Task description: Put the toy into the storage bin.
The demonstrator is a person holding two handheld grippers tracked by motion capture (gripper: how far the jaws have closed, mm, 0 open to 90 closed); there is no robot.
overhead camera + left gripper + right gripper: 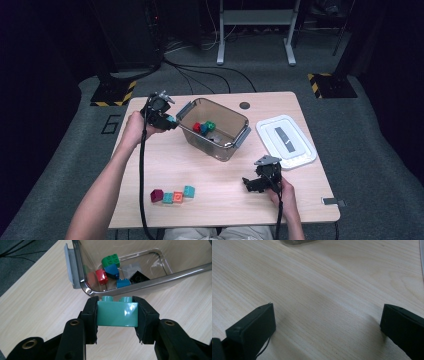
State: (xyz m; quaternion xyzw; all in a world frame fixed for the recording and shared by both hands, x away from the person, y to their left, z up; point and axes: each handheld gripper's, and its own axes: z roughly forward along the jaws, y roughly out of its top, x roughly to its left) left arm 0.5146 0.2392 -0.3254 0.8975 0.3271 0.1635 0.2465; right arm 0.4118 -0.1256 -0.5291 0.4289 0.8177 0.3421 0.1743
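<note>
The left gripper [117, 315] clamps a teal brick [117, 314] just outside the bin [82, 282], apparently above the surface [37, 307]. The right gripper [328, 322] rests released, well apart from the bin.

Overall light: the table [220, 165] is evenly lit from above; the floor and room behind it fall off into near black
Shadows: soft and short in the high view; in the right gripper view a faint grey shadow lies on the wood beside each jaw
Glare: a white highlight sits on the face of the teal brick [117, 314]; bright streaks run along the rim of the clear bin [140, 285]
Sharpness: the high view is soft and low in detail; the left gripper view is crisp on the brick; in the right gripper view the jaws' near edges are slightly blurred
Distortion: the high view bends a little at its corners
</note>
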